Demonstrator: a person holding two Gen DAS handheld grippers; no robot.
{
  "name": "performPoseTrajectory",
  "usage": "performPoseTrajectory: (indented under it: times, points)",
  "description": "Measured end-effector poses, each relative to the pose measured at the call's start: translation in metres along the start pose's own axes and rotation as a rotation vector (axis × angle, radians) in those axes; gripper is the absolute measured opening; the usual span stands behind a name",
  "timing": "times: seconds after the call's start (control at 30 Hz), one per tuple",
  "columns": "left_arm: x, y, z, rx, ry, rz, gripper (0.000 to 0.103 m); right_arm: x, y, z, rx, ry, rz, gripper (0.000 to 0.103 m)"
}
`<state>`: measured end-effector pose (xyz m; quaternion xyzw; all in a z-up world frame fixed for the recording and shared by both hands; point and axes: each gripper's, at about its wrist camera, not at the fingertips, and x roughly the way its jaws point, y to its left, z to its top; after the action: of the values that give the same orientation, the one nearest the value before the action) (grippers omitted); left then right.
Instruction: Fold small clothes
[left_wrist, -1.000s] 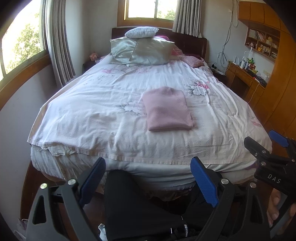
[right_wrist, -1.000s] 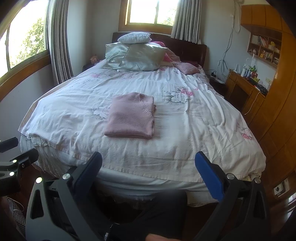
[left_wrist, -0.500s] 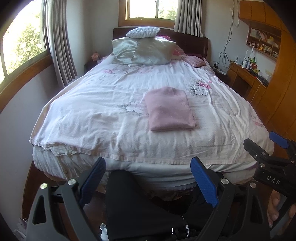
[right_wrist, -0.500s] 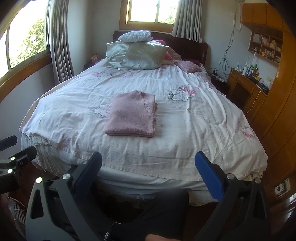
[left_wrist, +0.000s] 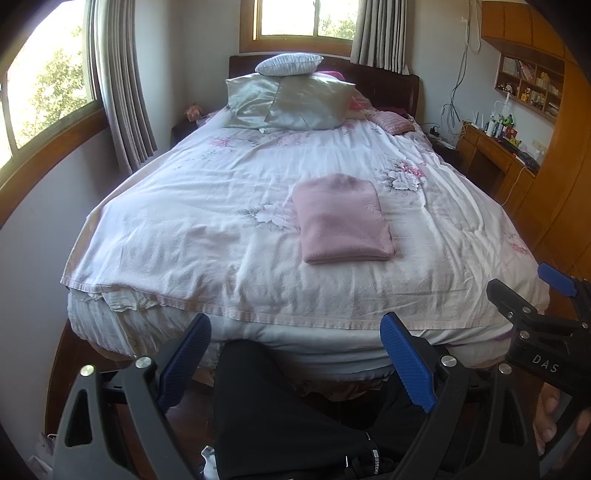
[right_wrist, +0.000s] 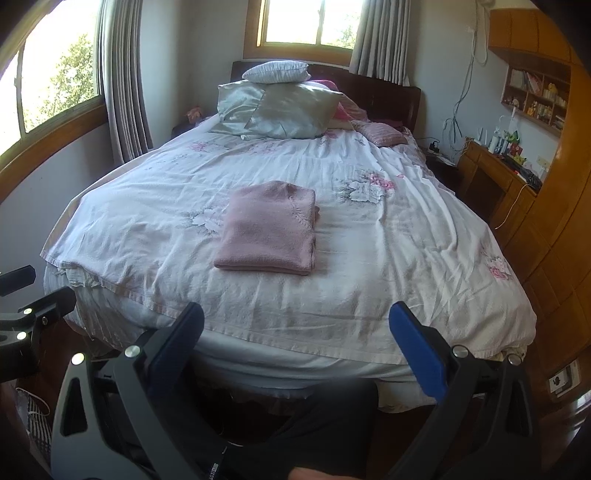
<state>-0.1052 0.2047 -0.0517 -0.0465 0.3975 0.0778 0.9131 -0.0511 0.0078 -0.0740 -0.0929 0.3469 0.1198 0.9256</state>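
Observation:
A pink garment (left_wrist: 343, 219) (right_wrist: 271, 229) lies folded into a neat rectangle near the foot half of the bed (left_wrist: 184, 229) (right_wrist: 388, 258), on the white floral cover. My left gripper (left_wrist: 295, 354) hangs open below the bed's foot edge, well short of the garment, with nothing between its blue pads. My right gripper (right_wrist: 295, 343) is open too, likewise empty and back from the foot edge. In the left wrist view the right gripper (left_wrist: 524, 291) shows at the right border, and the left gripper's tips (right_wrist: 29, 291) show at the left border of the right wrist view.
Pillows (left_wrist: 291, 99) are stacked at the headboard. A wooden desk (left_wrist: 495, 155) and cabinets with shelves stand to the right of the bed. Curtained windows (left_wrist: 48, 88) line the left wall. A person's dark-trousered legs (left_wrist: 288, 417) are below the grippers.
Both grippers have pulled back and dropped slightly, so the bed sits a little higher in each view. The folded garment has not moved. Both stay open.

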Motion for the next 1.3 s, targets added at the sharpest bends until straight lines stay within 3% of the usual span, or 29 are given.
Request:
performPoseTrajectory:
  times: [1.3]
  points:
    - [0.022,0.010,0.008,-0.009,0.024,0.013,0.093,0.016,-0.009,0.009,-0.006,-0.001,0.026,0.100]
